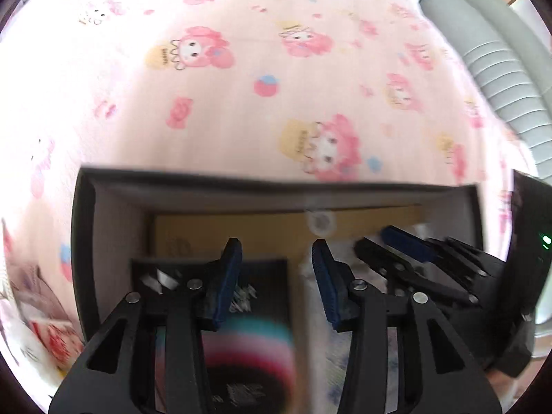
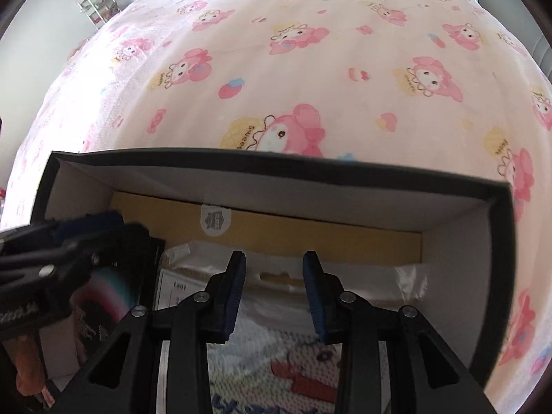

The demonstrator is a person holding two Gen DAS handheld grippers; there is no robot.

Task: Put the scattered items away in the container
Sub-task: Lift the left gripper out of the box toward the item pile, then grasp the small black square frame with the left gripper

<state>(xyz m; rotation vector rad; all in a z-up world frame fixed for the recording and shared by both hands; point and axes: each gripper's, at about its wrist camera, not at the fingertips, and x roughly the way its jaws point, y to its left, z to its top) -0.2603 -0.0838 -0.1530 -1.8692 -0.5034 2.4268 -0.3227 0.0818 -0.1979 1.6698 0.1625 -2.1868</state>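
A black box with white inner walls [image 1: 241, 177] [image 2: 276, 165] lies open on the bed. Inside are a flat yellow packet [image 1: 269, 231] [image 2: 310, 238] along the far wall, a black card with rainbow stripes [image 1: 262, 276] [image 2: 114, 289], and a clear bag holding a cartoon-print cloth [image 1: 317, 345] [image 2: 276, 355]. My left gripper [image 1: 277, 262] [image 2: 117, 224] hangs open over the black card, nothing between its pads. My right gripper [image 2: 274, 276] [image 1: 376, 238] is open above the clear bag, its pads apart from it. The box floor under both grippers is partly hidden.
The box sits on a pink sheet with cartoon prints [image 2: 310, 69]. Grey ribbed hoses [image 1: 490, 55] run along the far right. A red and white packet [image 1: 45, 334] lies on the sheet left of the box. A wire shelf [image 2: 96, 3] stands far off at the left.
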